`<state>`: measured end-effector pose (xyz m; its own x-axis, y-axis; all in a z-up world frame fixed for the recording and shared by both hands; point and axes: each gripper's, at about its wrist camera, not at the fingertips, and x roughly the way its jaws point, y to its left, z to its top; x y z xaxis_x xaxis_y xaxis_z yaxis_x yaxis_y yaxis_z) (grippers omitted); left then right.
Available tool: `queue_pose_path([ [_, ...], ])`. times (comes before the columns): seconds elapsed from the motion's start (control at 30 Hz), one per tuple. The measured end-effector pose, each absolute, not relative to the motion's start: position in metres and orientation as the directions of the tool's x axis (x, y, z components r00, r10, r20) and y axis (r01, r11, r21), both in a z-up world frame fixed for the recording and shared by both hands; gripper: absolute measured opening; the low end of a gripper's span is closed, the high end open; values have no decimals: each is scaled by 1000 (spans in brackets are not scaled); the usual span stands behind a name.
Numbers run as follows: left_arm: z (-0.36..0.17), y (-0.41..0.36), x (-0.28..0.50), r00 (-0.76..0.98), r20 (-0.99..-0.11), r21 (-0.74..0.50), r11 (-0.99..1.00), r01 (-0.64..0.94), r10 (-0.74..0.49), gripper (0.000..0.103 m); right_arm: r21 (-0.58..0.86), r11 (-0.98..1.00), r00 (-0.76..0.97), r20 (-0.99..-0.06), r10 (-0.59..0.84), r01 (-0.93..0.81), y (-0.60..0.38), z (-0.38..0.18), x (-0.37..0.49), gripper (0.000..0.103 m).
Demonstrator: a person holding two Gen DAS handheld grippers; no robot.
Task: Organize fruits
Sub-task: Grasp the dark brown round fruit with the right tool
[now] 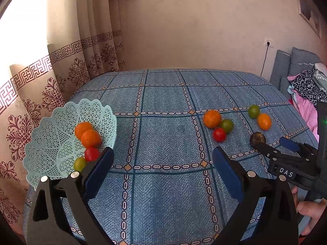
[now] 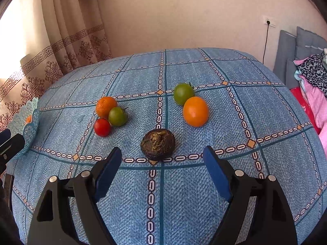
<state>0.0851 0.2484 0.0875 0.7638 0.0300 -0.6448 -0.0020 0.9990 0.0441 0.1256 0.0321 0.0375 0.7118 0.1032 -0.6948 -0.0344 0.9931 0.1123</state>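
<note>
A home, most likely a bedroom or living room. A table [image 2: 204, 183] in a blue checked cloth stands near a plain wall. At the far left hangs a patterned curtain [image 1: 67, 67] with bright daylight behind it. On the far right wall is a socket [image 2: 269, 23] with a cord plugged in, and below it a grey padded headboard [image 2: 294, 57] with pink and leopard-print bedding [image 2: 314, 85] heaped beside it.

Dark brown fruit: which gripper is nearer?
Right. The right gripper is open just short of the dark brown fruit; the left gripper is open beside the basket, further away.
</note>
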Motion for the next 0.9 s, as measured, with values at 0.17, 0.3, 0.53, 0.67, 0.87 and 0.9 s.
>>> queue_pose_path([
  [0.17,79,239,95,748,-663,54,998,12,27,98,79,995,696,-712,95,-54,38,32,138,68],
  [0.3,75,235,101,741,-671,61,998,12,32,98,73,996,669,-738,89,-52,39,23,148,55],
  [0.53,67,231,111,721,-693,59,998,14,31,98,72,996,669,-738,92,-58,41,20,153,42],
  [0.67,63,225,120,711,-702,60,998,20,29,98,107,993,673,-731,108,-43,32,20,145,42],
  [0.87,55,202,134,705,-709,74,996,59,11,98,131,991,683,-724,100,-7,15,21,135,42],
  [0.9,54,199,137,704,-711,75,995,64,8,98,134,991,683,-723,101,-4,13,20,134,42],
])
